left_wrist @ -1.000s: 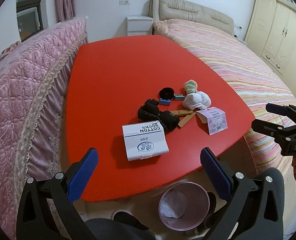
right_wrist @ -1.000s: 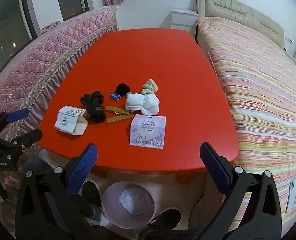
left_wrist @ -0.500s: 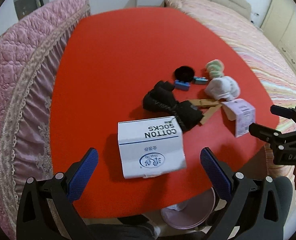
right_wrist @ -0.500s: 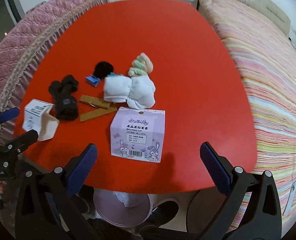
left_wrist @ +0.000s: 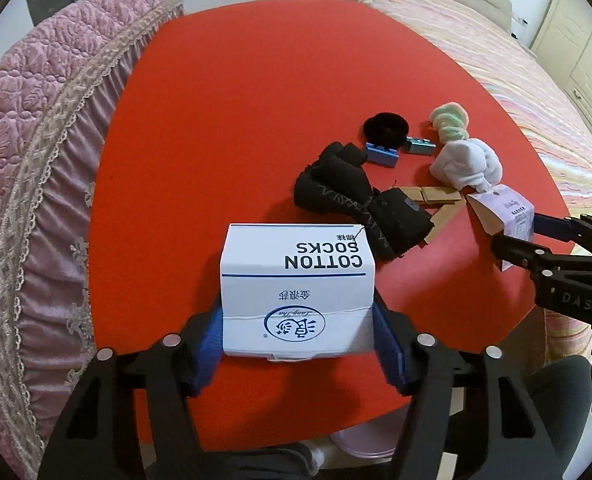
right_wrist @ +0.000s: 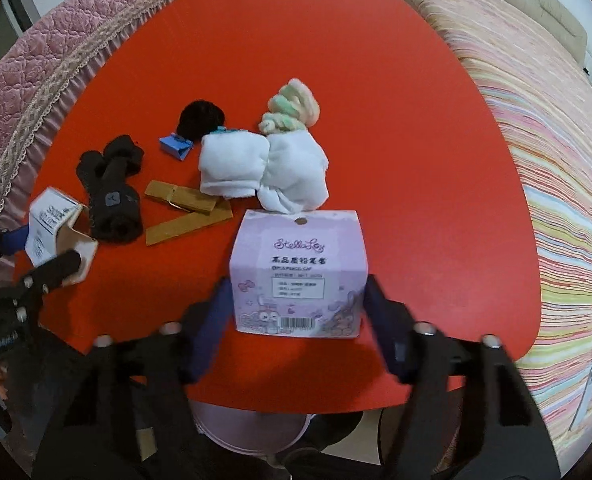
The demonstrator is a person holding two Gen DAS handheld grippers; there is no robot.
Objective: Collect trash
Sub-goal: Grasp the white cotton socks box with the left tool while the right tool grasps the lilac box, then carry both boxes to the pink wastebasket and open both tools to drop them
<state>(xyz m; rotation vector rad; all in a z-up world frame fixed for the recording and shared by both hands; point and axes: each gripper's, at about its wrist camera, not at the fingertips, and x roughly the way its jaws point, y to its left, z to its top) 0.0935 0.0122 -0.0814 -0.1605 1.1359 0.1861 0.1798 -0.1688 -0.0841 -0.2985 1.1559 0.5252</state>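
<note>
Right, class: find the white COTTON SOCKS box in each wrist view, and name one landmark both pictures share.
Left wrist view: the white COTTON SOCKS box sits bottom centre, between the left gripper fingers.
Right wrist view: the same box is at the left edge, seen end-on, open flap showing, with the left gripper on it.
Shared landmark: the black rolled socks, right beside the box on the red table.

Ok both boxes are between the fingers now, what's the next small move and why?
Probably lift both straight up. The left hand-held gripper flanks the white cardboard cotton-socks box, the right hand-held gripper the lilac printed box; both boxes look empty, and the pink bin sits below the red table edge.
</note>
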